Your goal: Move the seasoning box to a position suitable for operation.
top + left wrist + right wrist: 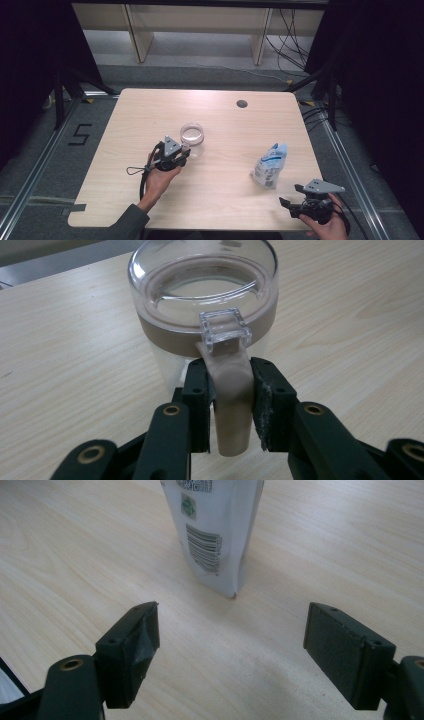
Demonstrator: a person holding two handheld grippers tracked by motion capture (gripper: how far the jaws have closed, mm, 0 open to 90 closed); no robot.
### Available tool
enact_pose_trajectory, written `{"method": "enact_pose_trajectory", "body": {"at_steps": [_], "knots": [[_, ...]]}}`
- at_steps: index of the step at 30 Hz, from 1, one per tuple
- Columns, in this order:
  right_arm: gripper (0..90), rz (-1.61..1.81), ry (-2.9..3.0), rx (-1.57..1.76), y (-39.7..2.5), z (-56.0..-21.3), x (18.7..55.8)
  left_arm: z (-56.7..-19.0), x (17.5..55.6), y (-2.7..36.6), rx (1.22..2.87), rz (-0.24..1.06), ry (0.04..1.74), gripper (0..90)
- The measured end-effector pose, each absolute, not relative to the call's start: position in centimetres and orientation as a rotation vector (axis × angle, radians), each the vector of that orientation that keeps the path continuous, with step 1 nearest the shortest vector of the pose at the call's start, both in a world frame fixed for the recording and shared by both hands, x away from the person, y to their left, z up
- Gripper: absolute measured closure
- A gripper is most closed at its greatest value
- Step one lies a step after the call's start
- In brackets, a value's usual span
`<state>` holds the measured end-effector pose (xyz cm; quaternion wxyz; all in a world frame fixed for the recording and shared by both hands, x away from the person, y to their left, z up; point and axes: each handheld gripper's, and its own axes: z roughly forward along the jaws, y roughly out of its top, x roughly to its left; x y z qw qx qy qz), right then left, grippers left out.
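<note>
We see the left gripper (231,405) with jaws clamped on the beige handle (231,395) of the clear jar (202,300), both pads pressed flat against the handle's sides. The jar stands upright near the middle of the table (125,130), open mouth up. The right gripper (232,650) has jaws spread wide, holding nothing, pointed at the white pouch (215,525), which stands just ahead of them near the table's right edge.

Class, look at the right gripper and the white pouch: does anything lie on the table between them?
Nothing visible does. The right gripper has its jaws open towards the white pouch, with bare table between them. The clear jar stands away, held by the left gripper.
</note>
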<state>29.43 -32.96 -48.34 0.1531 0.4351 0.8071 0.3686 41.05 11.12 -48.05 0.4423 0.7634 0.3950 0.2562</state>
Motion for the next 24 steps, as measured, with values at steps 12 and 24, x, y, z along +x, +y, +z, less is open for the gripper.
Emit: {"method": "enact_pose_trajectory", "body": {"at_steps": [12,24], "knots": [[23.4,1.048,2.303,1.236,-33.1,-48.3,29.5,-47.9,40.3,11.4,1.910,0.548,0.951,72.2],[23.4,1.050,2.300,1.249,-33.2,-48.3,29.5,-47.8,38.5,10.7,1.962,0.463,0.829,72.4]]}}
